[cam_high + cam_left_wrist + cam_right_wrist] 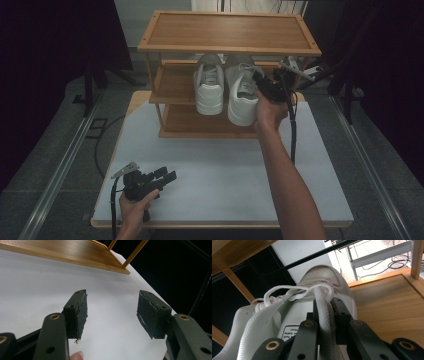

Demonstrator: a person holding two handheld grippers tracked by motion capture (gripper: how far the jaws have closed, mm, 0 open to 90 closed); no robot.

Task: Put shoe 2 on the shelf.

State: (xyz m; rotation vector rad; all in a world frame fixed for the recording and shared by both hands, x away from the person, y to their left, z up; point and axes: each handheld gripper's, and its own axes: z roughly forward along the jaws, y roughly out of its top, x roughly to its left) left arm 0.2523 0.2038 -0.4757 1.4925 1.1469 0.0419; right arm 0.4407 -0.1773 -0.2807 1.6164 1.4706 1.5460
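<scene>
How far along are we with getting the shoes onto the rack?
Done: the left shoe sits on the rack's middle shelf. In hand: the right gripper has its jaws clamped on the right shoe by its collar, its heel overhanging the shelf edge. Left: seat it and release. The left gripper idles open above the table.

A white-topped table [215, 175] with a wooden edge stands on a grey floor [45, 150] crossed by metal rails [62, 167], black curtains [45, 45] hanging at both sides and a pale wall [145, 12] beyond its far edge.
</scene>
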